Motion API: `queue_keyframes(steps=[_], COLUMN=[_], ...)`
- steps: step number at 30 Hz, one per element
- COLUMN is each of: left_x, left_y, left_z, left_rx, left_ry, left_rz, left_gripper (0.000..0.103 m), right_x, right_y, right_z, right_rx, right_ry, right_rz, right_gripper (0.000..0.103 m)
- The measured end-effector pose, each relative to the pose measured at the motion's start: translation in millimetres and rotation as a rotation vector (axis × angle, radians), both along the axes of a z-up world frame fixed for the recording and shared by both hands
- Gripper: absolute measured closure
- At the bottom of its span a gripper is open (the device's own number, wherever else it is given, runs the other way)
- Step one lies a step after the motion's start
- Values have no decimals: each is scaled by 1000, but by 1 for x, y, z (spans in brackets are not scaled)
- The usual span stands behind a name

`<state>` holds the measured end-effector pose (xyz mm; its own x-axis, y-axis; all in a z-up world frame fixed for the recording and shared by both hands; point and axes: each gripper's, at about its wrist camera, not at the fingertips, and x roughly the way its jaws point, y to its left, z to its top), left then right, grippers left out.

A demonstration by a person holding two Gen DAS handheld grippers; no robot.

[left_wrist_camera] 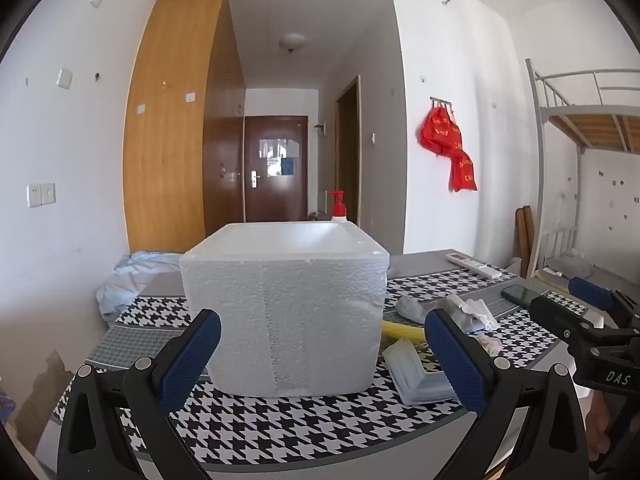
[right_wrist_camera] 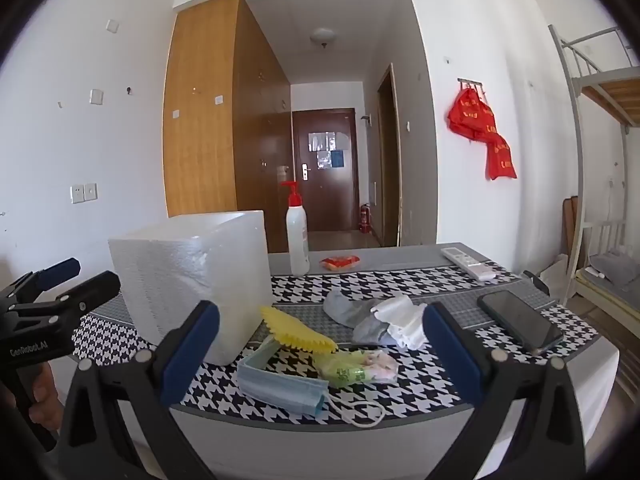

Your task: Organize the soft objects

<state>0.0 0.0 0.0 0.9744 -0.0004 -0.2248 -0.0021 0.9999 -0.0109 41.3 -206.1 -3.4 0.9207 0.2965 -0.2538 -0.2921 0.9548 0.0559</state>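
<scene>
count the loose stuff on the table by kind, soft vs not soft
soft: 5 - face masks, yellow sponge, grey sock, white cloth, green packet
not soft: 5 - foam box, pump bottle, phone, remote, red packet
total: 10

On the table (right_wrist_camera: 440,396) are one foam box (right_wrist_camera: 192,276), one pump bottle (right_wrist_camera: 297,236), one blue face mask (right_wrist_camera: 280,384), one yellow scrubber (right_wrist_camera: 298,330), one grey sock (right_wrist_camera: 352,312), one white cloth (right_wrist_camera: 404,318), one green packet (right_wrist_camera: 360,366), one red packet (right_wrist_camera: 340,262), one phone (right_wrist_camera: 520,320) and one remote (right_wrist_camera: 468,263).
</scene>
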Motion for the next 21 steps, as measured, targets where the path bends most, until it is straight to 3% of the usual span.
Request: queue_keyframes(steps=[21], left_x=[-5], left_y=[-6], left_z=[0], left_rx=[2], left_ry=[-17], left_rz=[-54], left_gripper=[1], right_x=[-5], right_y=[-5], right_z=[0], right_rx=[0], right_ry=[-32], right_rz=[-14], right_gripper=[0])
